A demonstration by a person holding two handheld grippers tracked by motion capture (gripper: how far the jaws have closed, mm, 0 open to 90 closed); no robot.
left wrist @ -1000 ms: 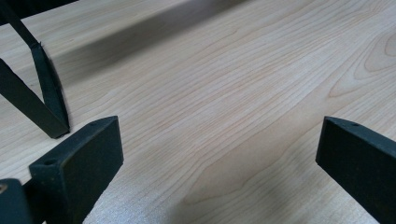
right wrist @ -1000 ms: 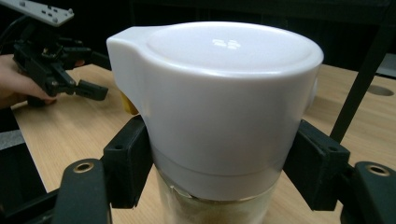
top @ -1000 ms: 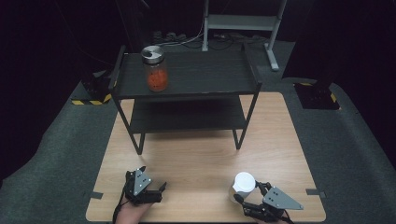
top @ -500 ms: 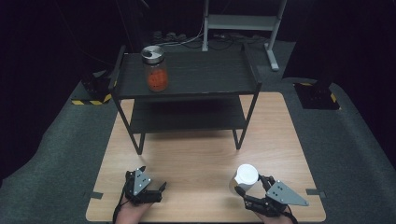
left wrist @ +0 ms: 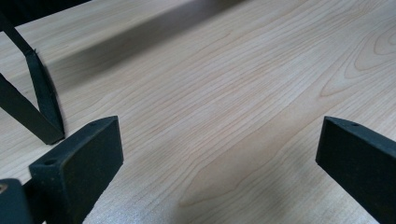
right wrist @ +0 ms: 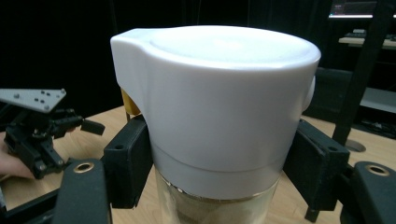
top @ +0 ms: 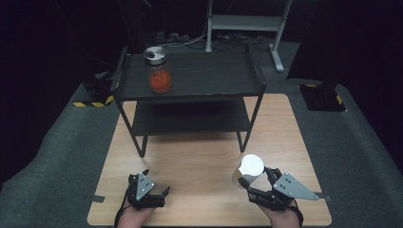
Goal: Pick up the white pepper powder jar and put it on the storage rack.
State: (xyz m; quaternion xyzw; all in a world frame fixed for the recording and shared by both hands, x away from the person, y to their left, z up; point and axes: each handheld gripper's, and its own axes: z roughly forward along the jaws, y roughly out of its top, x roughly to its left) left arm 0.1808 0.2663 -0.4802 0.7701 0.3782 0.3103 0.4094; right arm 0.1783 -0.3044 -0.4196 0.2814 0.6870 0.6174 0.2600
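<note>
My right gripper (top: 254, 181) is shut on a clear jar with a white lid (top: 250, 167), held just above the wooden table near its front right. In the right gripper view both pads (right wrist: 128, 161) press the white-lidded jar (right wrist: 219, 112) at the base of its lid. My left gripper (top: 154, 183) rests open at the table's front left, and in the left gripper view its pads (left wrist: 86, 161) stand wide apart over bare wood. A second jar with a metal lid and orange contents (top: 158, 70) stands on the top shelf of the black rack (top: 209, 76).
The black rack's lower shelf (top: 190, 118) is bare, and its legs (top: 140, 145) stand on the far half of the wooden table (top: 199, 161). A rack leg (left wrist: 42, 102) is near the left gripper. Grey carpet surrounds the table.
The right gripper has lifted the white-lidded jar off the table. The left gripper has stayed put.
</note>
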